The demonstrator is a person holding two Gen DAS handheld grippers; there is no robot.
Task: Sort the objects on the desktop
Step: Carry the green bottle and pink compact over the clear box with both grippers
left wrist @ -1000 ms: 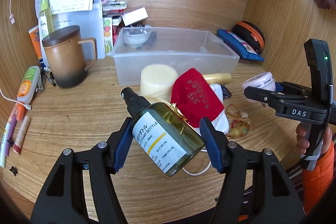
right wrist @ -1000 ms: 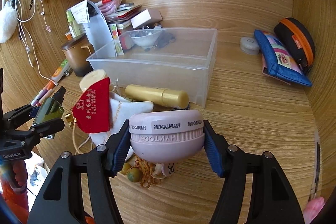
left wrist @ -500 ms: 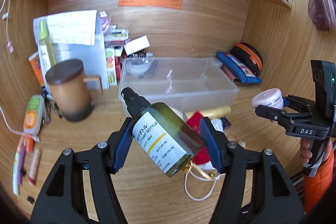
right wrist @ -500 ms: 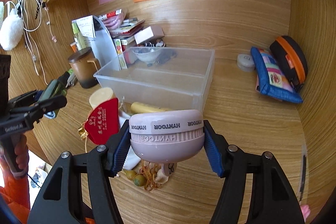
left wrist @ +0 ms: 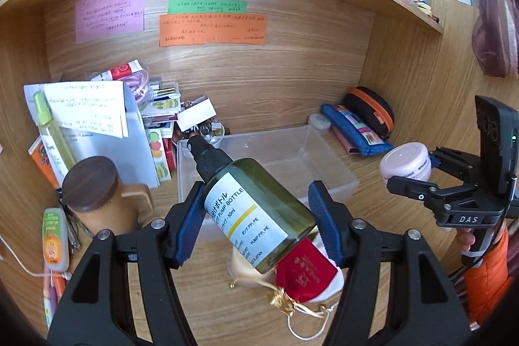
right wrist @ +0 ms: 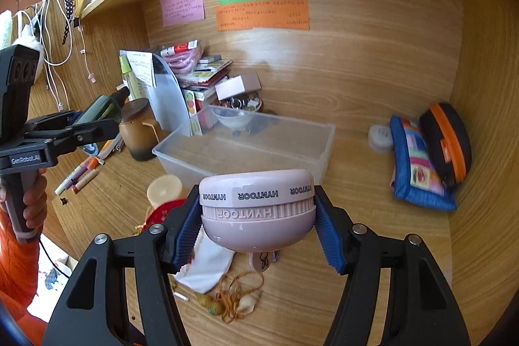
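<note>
Left gripper clamps my green pump bottle, tilted, above the clear bin's near wall; right gripper pinches the pink jar in front of that bin.

Wooden surface crowded inside a desk alcove. Clear plastic bin at centre, brown lidded mug to its left, markers lying nearer the left edge. Blue pouch and black case with orange zip against the right wall, small round white tin beside them. Near the front edge: cream cylinder, red pouch, white cloth, tangled cord with beads.
</note>
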